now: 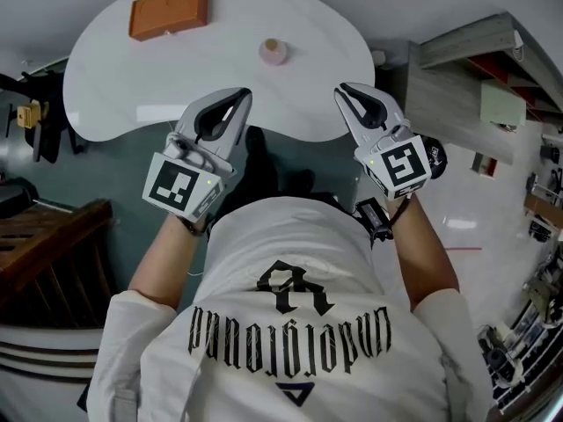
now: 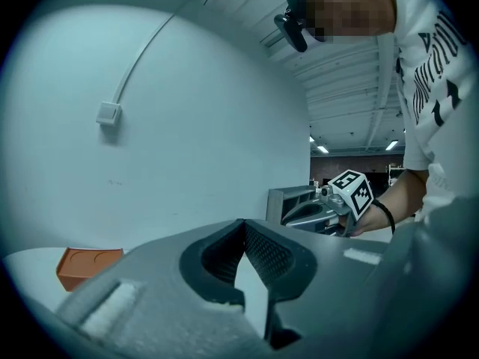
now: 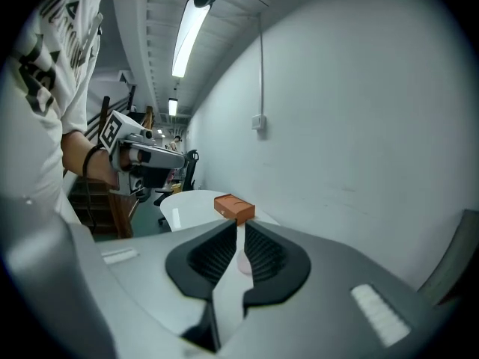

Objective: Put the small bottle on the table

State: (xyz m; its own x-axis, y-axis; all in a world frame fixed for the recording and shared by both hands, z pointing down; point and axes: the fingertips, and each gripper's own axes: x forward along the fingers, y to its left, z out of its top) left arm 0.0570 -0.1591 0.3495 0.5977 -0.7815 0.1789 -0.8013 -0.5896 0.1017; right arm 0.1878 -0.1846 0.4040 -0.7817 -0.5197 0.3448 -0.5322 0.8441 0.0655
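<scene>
A white T-shirt (image 1: 290, 323) is seen closest to the head camera. It is printed in black gothic lettering under an emblem, and the lettering appears upside down and cannot be read with certainty. Just beyond it, both grippers are held side by side over the concave near edge of the white table (image 1: 158, 86).

The left gripper (image 1: 241, 96) is closed with its tips touching, and nothing is held. The right gripper (image 1: 342, 90) is drawn in to a thin slit, and nothing is gripped there either. A cube with a black-and-white square marker is carried on each gripper. No other writing can be made out.

The small bottle (image 1: 274, 51), pink with a tan cap, is stood upright on the table beyond the grippers and well apart from both. In the right gripper view it is glimpsed through the slit between the jaws.

An orange-brown box (image 1: 169, 10) is set near the far left edge of the table, well apart from the bottle. Bare tabletop is left around the bottle on all sides.

The table's right lobe is closely flanked by a grey shelf unit (image 1: 457, 86). A dark wooden structure (image 1: 44, 244) is seen on the left at floor level. Behind the table, a plain wall is crossed by a cable leading to a small wall box (image 2: 109, 113).
</scene>
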